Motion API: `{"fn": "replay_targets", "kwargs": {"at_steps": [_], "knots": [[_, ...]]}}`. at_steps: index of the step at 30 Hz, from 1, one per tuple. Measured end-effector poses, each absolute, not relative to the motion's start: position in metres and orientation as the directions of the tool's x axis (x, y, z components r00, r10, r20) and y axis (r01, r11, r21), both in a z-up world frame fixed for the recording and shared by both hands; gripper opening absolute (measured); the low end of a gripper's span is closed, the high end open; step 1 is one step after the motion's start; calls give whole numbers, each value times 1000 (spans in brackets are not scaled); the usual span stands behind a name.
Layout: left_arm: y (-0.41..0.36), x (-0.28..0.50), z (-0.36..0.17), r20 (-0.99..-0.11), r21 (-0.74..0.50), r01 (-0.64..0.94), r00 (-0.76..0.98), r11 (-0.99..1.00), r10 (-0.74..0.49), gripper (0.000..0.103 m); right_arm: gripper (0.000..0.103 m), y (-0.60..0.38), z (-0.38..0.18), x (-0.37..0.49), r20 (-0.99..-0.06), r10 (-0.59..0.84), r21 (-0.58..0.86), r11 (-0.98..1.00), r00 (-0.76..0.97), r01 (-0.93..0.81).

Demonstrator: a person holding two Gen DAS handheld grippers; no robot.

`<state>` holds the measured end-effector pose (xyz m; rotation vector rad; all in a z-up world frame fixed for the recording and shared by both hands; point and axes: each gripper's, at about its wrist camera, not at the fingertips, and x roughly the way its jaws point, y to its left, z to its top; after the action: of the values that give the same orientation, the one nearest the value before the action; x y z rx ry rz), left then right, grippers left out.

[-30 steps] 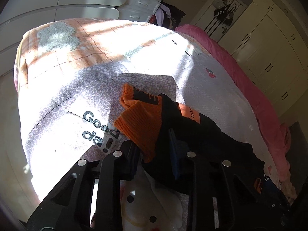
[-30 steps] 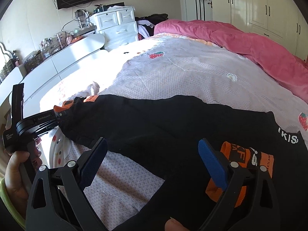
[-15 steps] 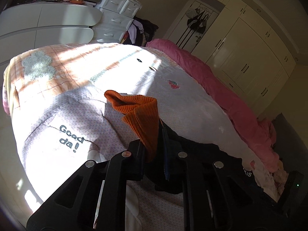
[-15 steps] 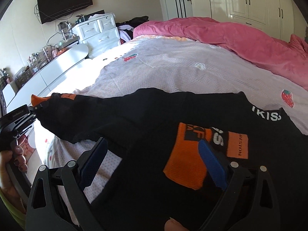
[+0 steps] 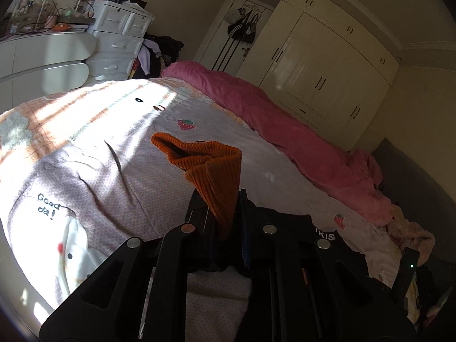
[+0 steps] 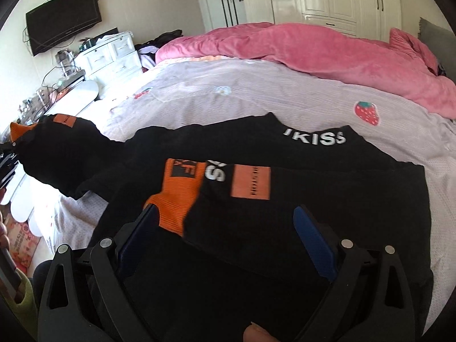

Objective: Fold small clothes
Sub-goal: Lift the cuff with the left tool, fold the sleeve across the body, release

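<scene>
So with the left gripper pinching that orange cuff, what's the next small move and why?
Probably carry the orange cuff across over the black top's body: the left gripper is clamped on it with the sleeve lifted, while the other sleeve already lies folded across.

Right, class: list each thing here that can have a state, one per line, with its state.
left gripper: shut on the orange cuff
orange cuff: pinched, raised off the bed
black top: spread on the bed, one sleeve folded across the body
right gripper: open, holding nothing
pink duvet: bunched along the far side
wardrobe doors: closed
TV: off
</scene>
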<state>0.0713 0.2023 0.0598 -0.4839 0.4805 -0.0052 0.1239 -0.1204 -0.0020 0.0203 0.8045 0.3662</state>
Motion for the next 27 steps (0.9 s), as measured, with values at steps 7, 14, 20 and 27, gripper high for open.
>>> {"fn": "replay_targets", "kwargs": {"at_steps": [7, 14, 20, 27], "knots": [[151, 79, 67, -455, -409, -20, 871, 912, -185, 7, 94, -147, 3, 122, -685, 322, 184, 944, 653, -273], [100, 87, 64, -487, -358, 60, 840, 932, -241, 7, 94, -178, 7, 120, -667, 315, 213, 949, 675, -233], [62, 93, 59, -515, -321, 129, 807, 938, -287, 6, 94, -206, 5, 116, -666, 278, 207, 960, 693, -186], [22, 101, 38, -570, -311, 210, 739, 927, -358, 6, 94, -242, 0, 111, -674, 227, 208, 971, 703, -114]]}}
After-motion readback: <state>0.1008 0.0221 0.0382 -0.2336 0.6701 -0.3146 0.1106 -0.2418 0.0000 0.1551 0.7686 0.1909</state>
